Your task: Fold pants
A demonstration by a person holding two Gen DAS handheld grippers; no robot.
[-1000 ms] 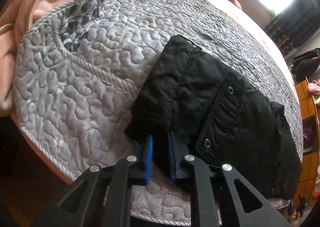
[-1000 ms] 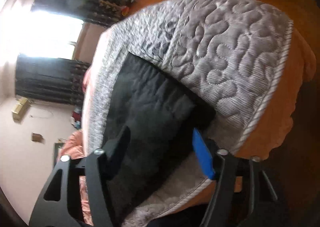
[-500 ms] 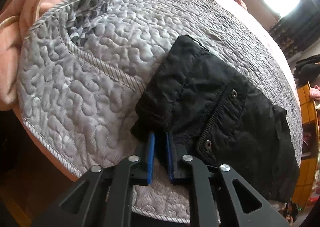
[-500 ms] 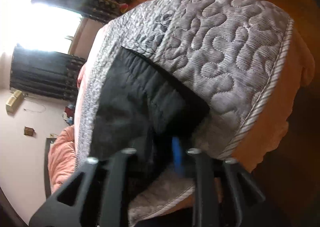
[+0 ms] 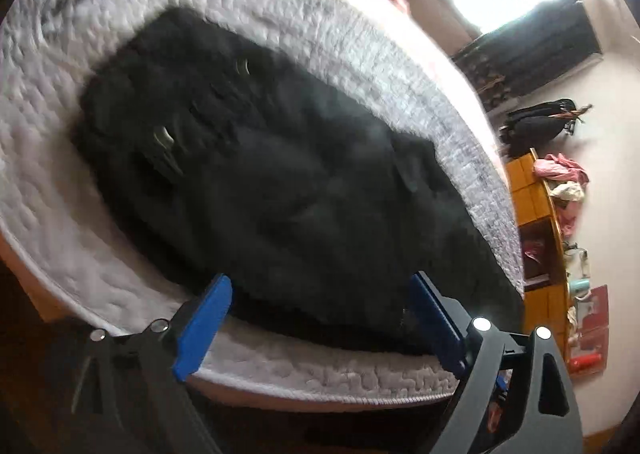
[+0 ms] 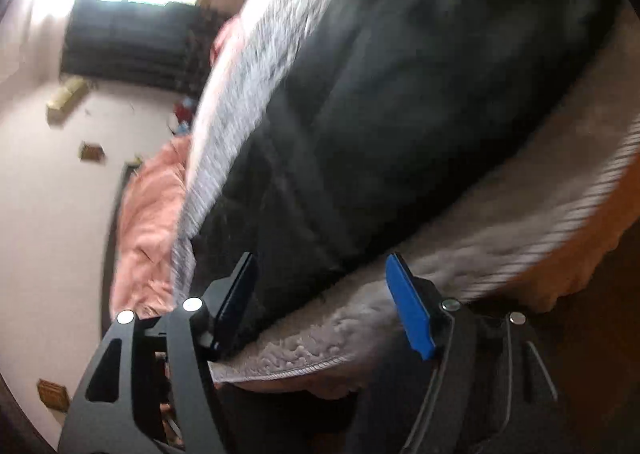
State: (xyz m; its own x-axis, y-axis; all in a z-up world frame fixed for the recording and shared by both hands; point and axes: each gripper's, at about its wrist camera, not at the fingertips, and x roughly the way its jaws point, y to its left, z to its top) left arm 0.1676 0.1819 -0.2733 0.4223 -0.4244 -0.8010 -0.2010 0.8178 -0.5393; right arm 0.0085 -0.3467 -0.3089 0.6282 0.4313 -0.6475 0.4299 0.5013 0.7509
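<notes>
The black pants (image 5: 280, 182) lie folded on a grey quilted pad (image 5: 64, 222) at the bed's near edge; metal snaps show near their left end. My left gripper (image 5: 320, 318) is open, its blue pads spread wide at the pants' near edge, holding nothing. In the right wrist view the pants (image 6: 400, 114) fill the middle. My right gripper (image 6: 324, 294) is open too, its jaws either side of the pants' near edge over the pad (image 6: 360, 326). Both views are motion-blurred.
A pink blanket (image 6: 148, 214) lies beyond the pad. An orange wooden shelf (image 5: 540, 214) with clothes and small items stands at the right. A bright window with dark curtains (image 5: 528, 46) is at the back. Dark floor lies below the bed edge.
Both grippers were shut on the pants' near edge half a second ago; now both are open and have let go. The left camera has swung right along the pants.
</notes>
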